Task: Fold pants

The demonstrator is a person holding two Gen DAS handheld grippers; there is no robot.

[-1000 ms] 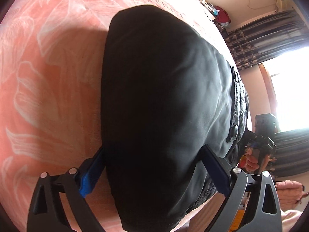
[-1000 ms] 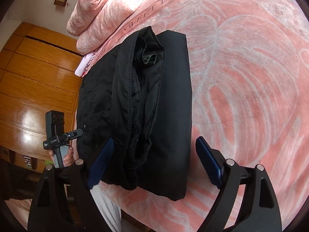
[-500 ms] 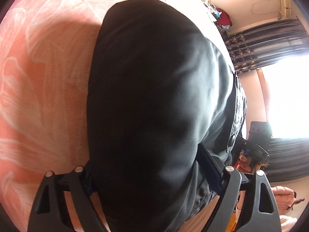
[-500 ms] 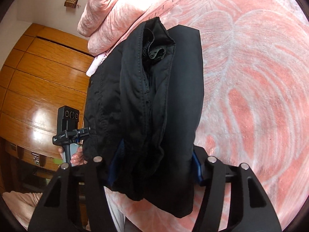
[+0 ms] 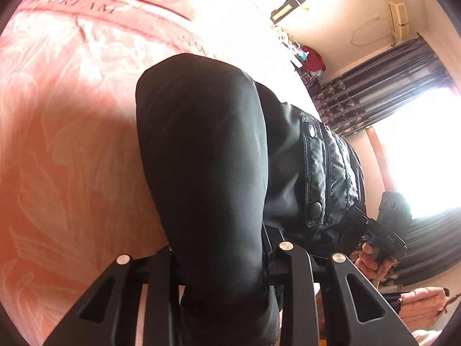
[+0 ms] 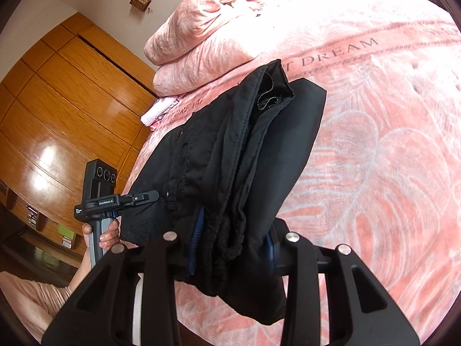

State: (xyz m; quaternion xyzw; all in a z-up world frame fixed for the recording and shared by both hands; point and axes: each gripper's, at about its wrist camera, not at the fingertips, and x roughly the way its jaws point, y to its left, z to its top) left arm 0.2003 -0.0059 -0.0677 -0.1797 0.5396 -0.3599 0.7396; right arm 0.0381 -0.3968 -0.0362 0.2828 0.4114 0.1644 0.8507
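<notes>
The black pants (image 5: 207, 155) are folded into a thick bundle and held up above the pink bed. My left gripper (image 5: 219, 248) is shut on one end of the bundle, its fingertips hidden by the cloth. My right gripper (image 6: 233, 239) is shut on the other end, where the elastic waistband (image 6: 222, 248) bunches between the blue pads. The pants (image 6: 247, 150) hang tilted between the two grippers. The left gripper also shows in the right wrist view (image 6: 144, 196), and the right gripper shows in the left wrist view (image 5: 360, 216).
The pink leaf-patterned bedspread (image 6: 389, 150) lies under the pants. A rolled pink quilt (image 6: 207, 34) lies at the head of the bed. A wooden wardrobe (image 6: 57, 109) stands to the left. A bright window with dark curtains (image 5: 403, 86) is on the other side.
Both grippers closed on the ends of the folded pants and lifted the bundle off the bedspread. Both cameras now tilt upward and show more of the room.
</notes>
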